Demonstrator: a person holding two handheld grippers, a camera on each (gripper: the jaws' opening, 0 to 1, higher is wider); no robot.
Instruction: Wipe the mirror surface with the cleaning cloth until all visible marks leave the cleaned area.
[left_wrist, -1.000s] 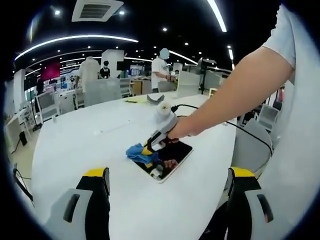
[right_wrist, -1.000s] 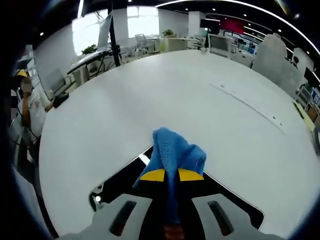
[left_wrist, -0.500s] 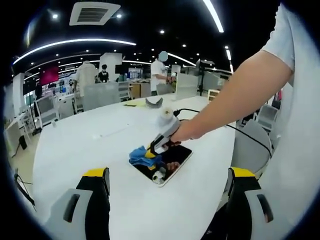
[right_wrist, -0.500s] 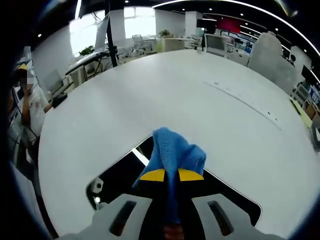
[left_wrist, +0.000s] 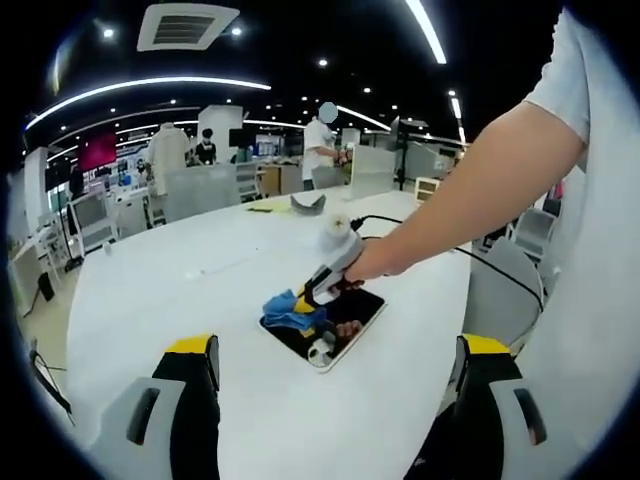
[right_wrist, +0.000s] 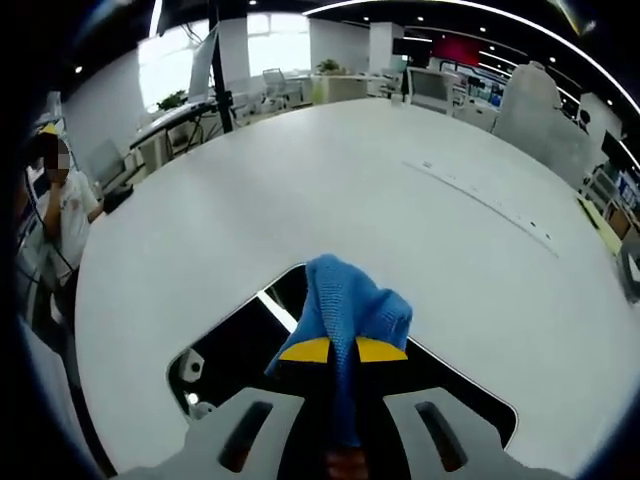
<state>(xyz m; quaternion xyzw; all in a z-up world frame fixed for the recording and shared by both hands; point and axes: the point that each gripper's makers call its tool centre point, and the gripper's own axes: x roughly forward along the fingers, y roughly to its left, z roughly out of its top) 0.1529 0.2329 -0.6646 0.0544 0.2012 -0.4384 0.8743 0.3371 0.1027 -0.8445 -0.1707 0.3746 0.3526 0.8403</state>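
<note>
Both views are lit brightly from above by long white ceiling light strips (left_wrist: 430, 30) and small round spot lamps, set against a dark ceiling. The large white bench (right_wrist: 330, 190) is evenly lit and almost overexposed; only soft, faint shadows are seen on it. Bright daylight glare is seen at the far windows (right_wrist: 280, 30) in the right gripper view. Straight lines are strongly curved near the edges. The distant background is slightly soft.

Left gripper (left_wrist: 335, 410): two light grey jaws, each capped with a yellow tip, black inner faces, and a dark oval slot in each grey body. Right gripper (right_wrist: 342, 350): same grey jaws, yellow tips, dark oval slots. Seen from the left gripper view, a black cable (left_wrist: 470, 250) trails behind it. Person wears a white short sleeve (left_wrist: 585, 90).
</note>
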